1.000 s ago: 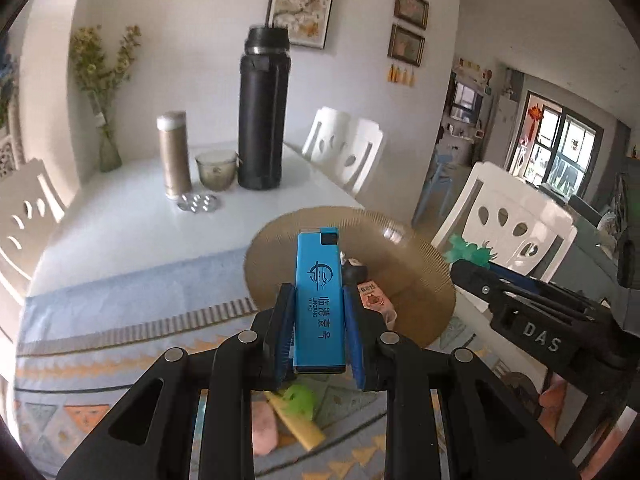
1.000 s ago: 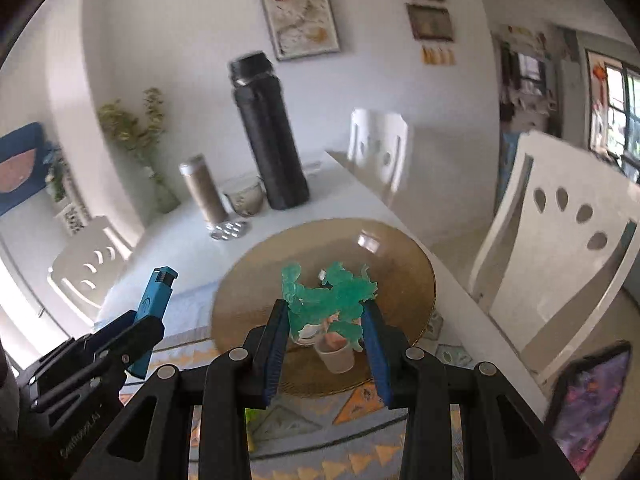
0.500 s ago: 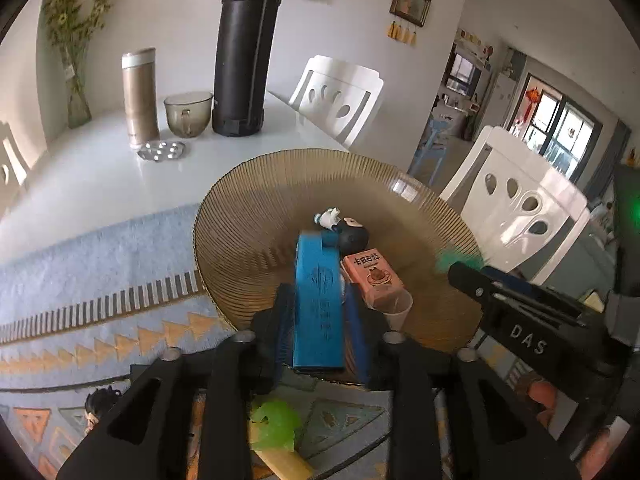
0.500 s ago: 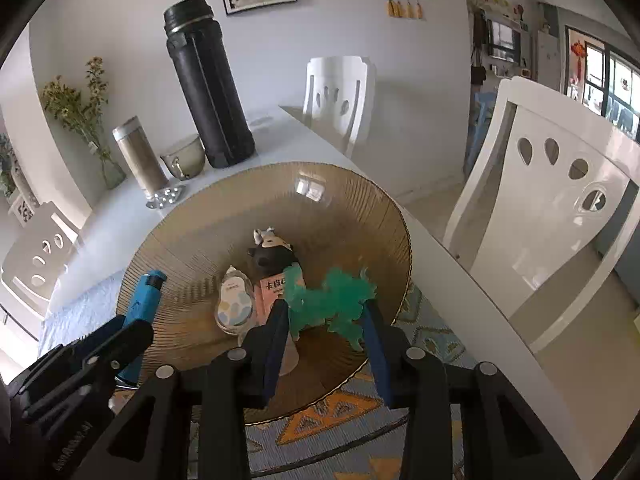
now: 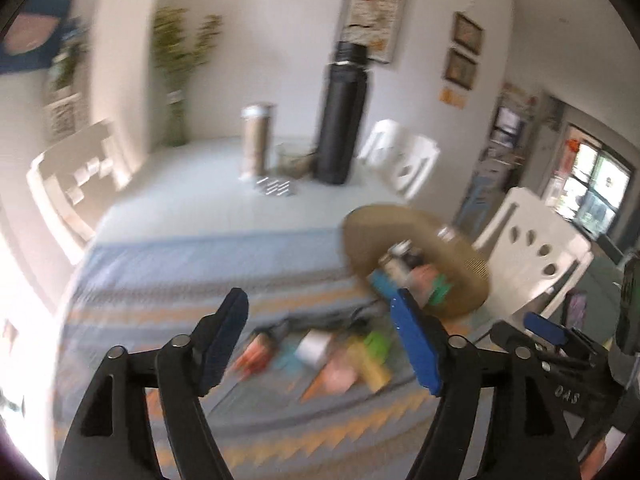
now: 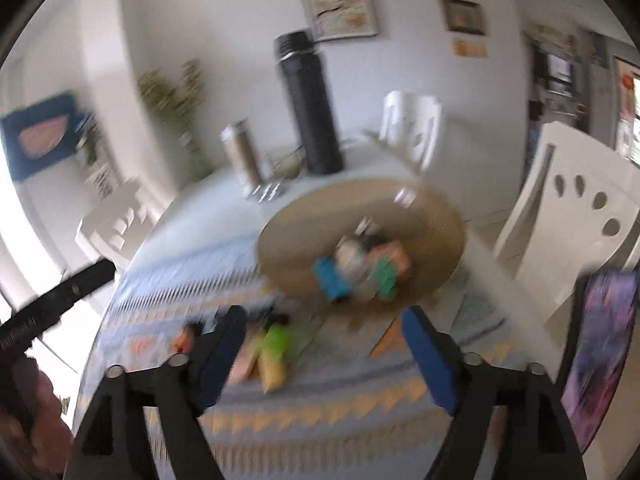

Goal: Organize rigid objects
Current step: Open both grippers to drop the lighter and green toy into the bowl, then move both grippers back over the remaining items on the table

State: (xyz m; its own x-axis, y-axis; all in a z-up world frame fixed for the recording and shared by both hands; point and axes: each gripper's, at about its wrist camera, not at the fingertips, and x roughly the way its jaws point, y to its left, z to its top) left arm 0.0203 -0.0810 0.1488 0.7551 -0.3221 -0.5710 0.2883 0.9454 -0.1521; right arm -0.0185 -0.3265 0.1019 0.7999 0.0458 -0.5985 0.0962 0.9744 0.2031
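Your left tool and right tool have both just been opening and now stand spread, nothing between their jaws. The blue lighter and green toy lie in the woven tray ahead of them on the bench.

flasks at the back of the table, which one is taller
The black flask: it rises well above the slim tan flask with a silver cap that stands to its left.

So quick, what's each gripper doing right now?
Left gripper: open, holding nothing; jaws have just been opening.
Right gripper: open, holding nothing; jaws have just been opening.
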